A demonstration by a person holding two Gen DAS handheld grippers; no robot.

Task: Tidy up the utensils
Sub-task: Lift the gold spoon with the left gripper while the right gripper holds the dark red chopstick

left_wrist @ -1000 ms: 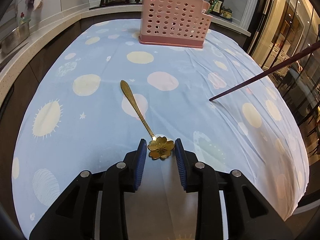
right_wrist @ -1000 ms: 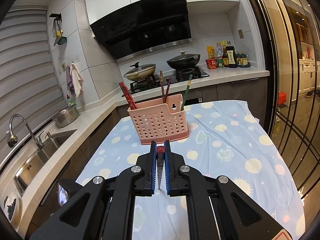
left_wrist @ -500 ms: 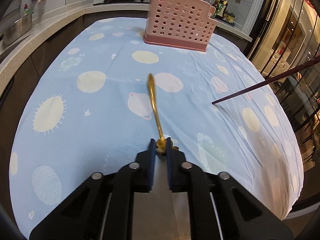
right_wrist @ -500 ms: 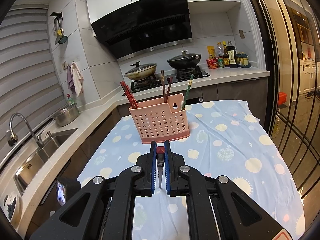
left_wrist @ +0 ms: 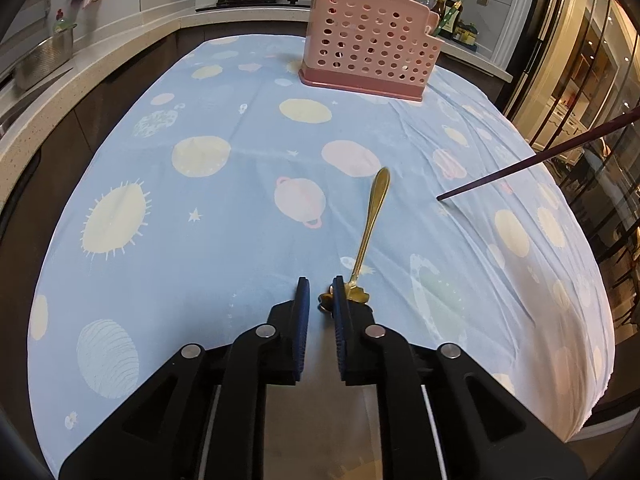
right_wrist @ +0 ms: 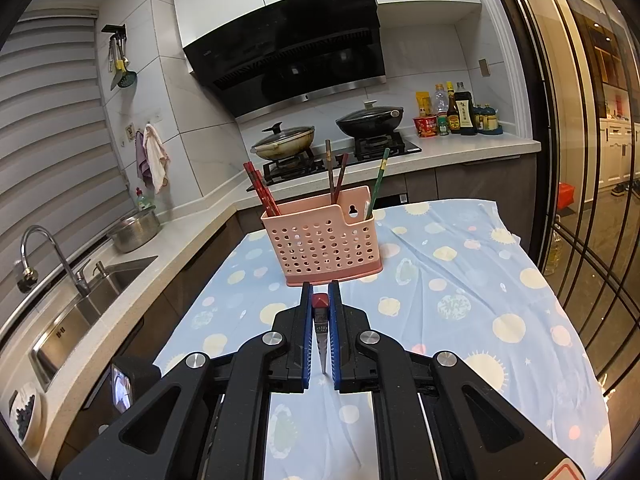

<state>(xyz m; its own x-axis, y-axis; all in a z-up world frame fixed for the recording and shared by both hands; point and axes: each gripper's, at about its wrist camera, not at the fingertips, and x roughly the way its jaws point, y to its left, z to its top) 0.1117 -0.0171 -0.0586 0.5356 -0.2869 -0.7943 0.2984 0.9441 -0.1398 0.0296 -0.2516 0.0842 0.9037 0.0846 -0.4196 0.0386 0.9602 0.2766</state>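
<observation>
A gold spoon point(left_wrist: 370, 220) with a flower-shaped bowl lies on the blue tablecloth point(left_wrist: 224, 208). Its bowl sits under and just right of my left gripper's right finger, and the handle points away to the right. My left gripper point(left_wrist: 319, 294) is open by a narrow gap and holds nothing. My right gripper point(right_wrist: 319, 298) is shut on a dark red chopstick point(right_wrist: 320, 326); that chopstick also juts in from the right in the left wrist view point(left_wrist: 532, 160), above the cloth. The pink holder point(right_wrist: 322, 242) stands at the table's far end with several chopsticks in it; it also shows in the left wrist view point(left_wrist: 370, 58).
A counter with a sink point(right_wrist: 76, 312), a steel pot point(right_wrist: 134, 230) and a hob with two pans point(right_wrist: 324, 136) runs along the left and back. Glass doors point(right_wrist: 580, 160) stand to the right. The cloth's right edge point(left_wrist: 600, 320) drops off the table.
My left gripper closed on the spoon's bowl, then opened slightly; the spoon slipped out to the right and its handle swung from left to right. The right gripper holds steady with the chopstick.
</observation>
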